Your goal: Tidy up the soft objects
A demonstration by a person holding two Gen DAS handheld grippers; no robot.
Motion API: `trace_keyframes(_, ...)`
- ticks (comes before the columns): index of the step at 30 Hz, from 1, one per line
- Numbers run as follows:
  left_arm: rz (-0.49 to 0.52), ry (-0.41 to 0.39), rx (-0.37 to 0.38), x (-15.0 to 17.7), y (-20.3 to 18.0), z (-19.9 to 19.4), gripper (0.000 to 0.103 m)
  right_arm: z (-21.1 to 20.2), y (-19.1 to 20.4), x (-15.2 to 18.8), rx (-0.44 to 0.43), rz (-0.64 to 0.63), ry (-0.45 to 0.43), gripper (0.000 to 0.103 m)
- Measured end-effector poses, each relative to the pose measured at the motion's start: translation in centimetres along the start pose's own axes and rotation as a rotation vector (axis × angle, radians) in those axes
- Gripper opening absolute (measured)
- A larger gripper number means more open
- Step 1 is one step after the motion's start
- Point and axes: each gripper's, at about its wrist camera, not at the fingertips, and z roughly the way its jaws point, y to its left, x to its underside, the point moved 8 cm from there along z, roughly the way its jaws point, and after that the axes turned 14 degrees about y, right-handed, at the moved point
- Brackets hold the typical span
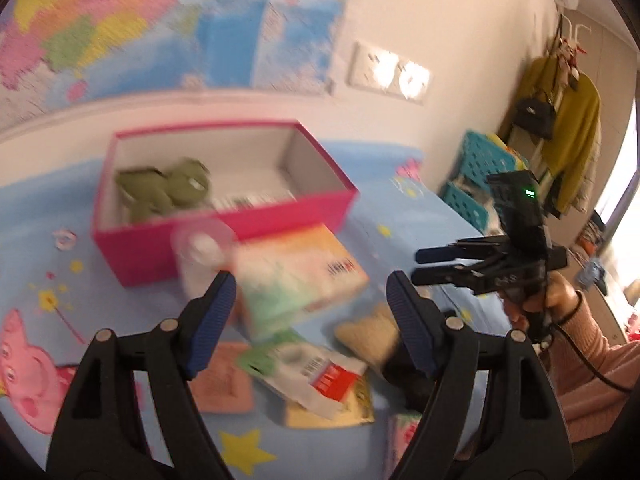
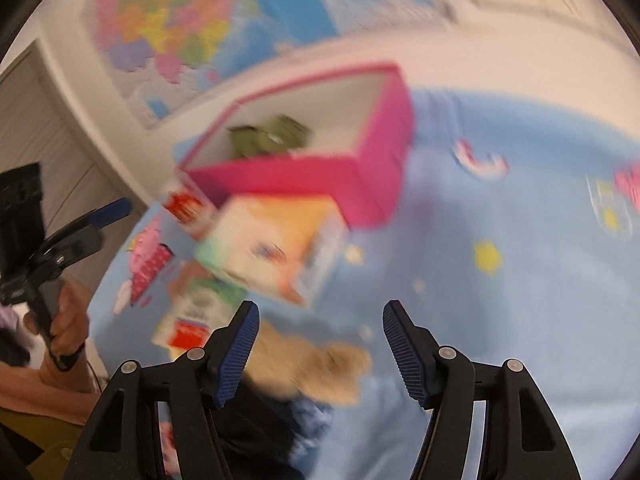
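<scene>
A pink box (image 1: 140, 248) stands on a blue cartoon sheet with a green plush toy (image 1: 164, 190) lying inside it. In front of the box lie a colourful tissue pack (image 1: 298, 276), a tan soft toy (image 1: 368, 334), several flat packets (image 1: 308, 368) and a dark soft item (image 1: 408, 384). My left gripper (image 1: 311, 284) hovers open over this pile, holding nothing. My right gripper (image 2: 321, 312) is open and empty too, above the tan soft toy (image 2: 320, 364) and short of the pink box (image 2: 280, 176). Both views are motion-blurred.
A clear plastic cup (image 1: 204, 246) leans against the box front. A world map (image 1: 120, 20) hangs on the wall behind. Teal crates (image 1: 484, 164) and a rack of clothes (image 1: 568, 128) stand at the right. A person's hands hold both grippers.
</scene>
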Motion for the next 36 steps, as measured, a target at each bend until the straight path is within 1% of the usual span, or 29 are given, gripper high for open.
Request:
trace_keyframes(2,0.004,0.036,0.014,0.8,-0.7,1.3,0.078,0.8,-1.4,1.3,-0.021,0.064,0.025,0.066)
trace_keyframes(5,0.005,0.094,0.041,1.8,-1.7,3.2,0.078,1.5,-1.9,2.1,-0.072,0.103,0.035,0.066)
trace_keyframes(8,0.005,0.145,0.058,2.6,-2.3,4.9,0.078,2.0,-1.4,2.5,-0.116,0.110,0.050,0.066)
trace_keyframes(12,0.010,0.198,0.063,3.5,-3.0,6.4,0.075,2.3,-0.9,2.4,-0.178,0.112,0.052,0.066)
trace_keyframes(16,0.010,0.232,0.086,3.9,-3.3,7.3,0.070,2.6,-0.6,2.8,-0.234,0.123,0.066,0.066)
trace_keyframes(19,0.011,0.255,0.091,4.1,-3.4,7.9,0.070,2.9,-0.2,3.0,-0.279,0.127,0.071,0.067)
trace_keyframes(20,0.013,0.261,0.093,4.2,-3.5,8.0,0.069,2.9,-0.2,3.0,-0.285,0.124,0.068,0.065)
trace_keyframes(21,0.015,0.269,0.093,4.3,-3.5,8.2,0.069,2.8,-0.1,3.0,-0.280,0.116,0.059,0.058)
trace_keyframes(22,0.017,0.275,0.093,4.4,-3.5,8.3,0.069,2.7,0.0,3.0,-0.274,0.107,0.053,0.046)
trace_keyframes(23,0.018,0.281,0.095,4.4,-3.5,8.5,0.069,2.6,0.1,3.0,-0.276,0.099,0.044,0.042)
trace_keyframes(24,0.019,0.285,0.097,4.5,-3.5,8.6,0.069,2.3,0.1,2.9,-0.275,0.096,0.034,0.035)
trace_keyframes(25,0.020,0.289,0.100,4.5,-3.5,8.6,0.069,2.1,0.2,2.9,-0.266,0.088,0.027,0.024)
trace_keyframes(29,0.021,0.300,0.114,4.6,-3.5,8.7,0.069,1.3,0.4,2.6,-0.244,0.060,-0.001,0.021)
trace_keyframes(31,0.026,0.309,0.119,4.7,-3.7,8.8,0.069,0.7,0.8,2.3,-0.236,0.047,-0.029,0.019)
trace_keyframes(33,0.033,0.317,0.117,4.8,-3.9,8.9,0.069,-0.1,0.9,2.0,-0.228,0.041,-0.057,0.019)
trace_keyframes(36,0.050,0.336,0.134,5.1,-4.4,9.1,0.069,-1.0,0.9,1.5,-0.221,0.035,-0.087,0.019)
